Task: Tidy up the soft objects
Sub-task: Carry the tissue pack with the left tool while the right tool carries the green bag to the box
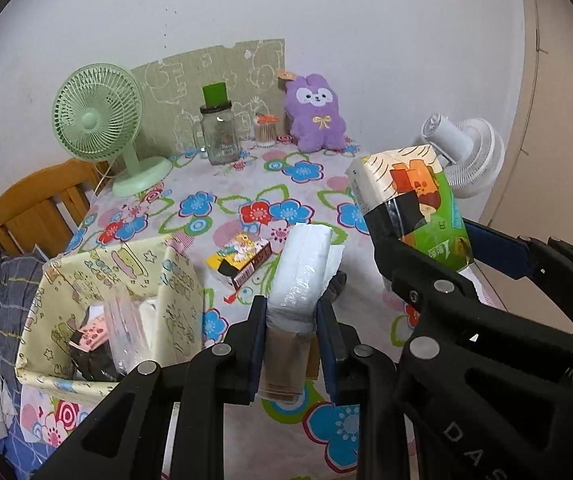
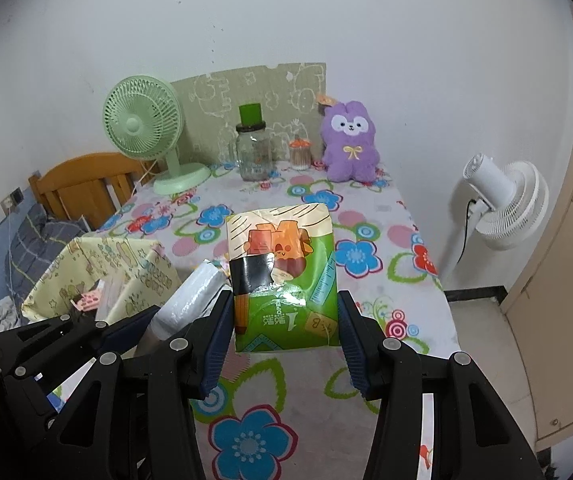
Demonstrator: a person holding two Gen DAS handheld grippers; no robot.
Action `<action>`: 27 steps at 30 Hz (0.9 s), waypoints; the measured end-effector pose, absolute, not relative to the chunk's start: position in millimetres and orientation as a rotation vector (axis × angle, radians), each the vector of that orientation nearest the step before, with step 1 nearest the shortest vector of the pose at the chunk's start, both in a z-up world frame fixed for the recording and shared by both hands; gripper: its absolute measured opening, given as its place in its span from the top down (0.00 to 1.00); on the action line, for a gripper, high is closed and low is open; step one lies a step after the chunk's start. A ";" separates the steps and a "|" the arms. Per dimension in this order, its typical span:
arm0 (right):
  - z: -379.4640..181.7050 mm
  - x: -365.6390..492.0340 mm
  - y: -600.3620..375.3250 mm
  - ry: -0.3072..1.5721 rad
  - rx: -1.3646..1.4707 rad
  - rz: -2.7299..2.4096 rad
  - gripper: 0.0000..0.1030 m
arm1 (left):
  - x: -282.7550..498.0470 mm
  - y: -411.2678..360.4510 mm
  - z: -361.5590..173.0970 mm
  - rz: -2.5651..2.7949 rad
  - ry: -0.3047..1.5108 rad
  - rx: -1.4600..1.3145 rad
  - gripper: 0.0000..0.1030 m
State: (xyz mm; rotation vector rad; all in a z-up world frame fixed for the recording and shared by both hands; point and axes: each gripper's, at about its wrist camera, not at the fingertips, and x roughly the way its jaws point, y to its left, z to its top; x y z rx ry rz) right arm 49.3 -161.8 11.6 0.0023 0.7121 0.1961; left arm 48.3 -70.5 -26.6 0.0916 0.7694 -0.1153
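Left hand-held gripper (image 1: 291,320) around white tissue pack (image 1: 306,268)

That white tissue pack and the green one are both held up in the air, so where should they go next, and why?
Probably swing the left gripper, shut on the white tissue pack, leftward over the yellow fabric bin and lower it in. The bin stands open beside it and already holds other items. The right gripper, clamping the green tissue pack, could follow.
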 end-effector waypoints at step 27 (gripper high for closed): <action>31.4 67.7 -84.5 0.682 -0.037 0.294 0.47 | 56.9 5.5 -4.4 -0.029 0.709 0.078 0.77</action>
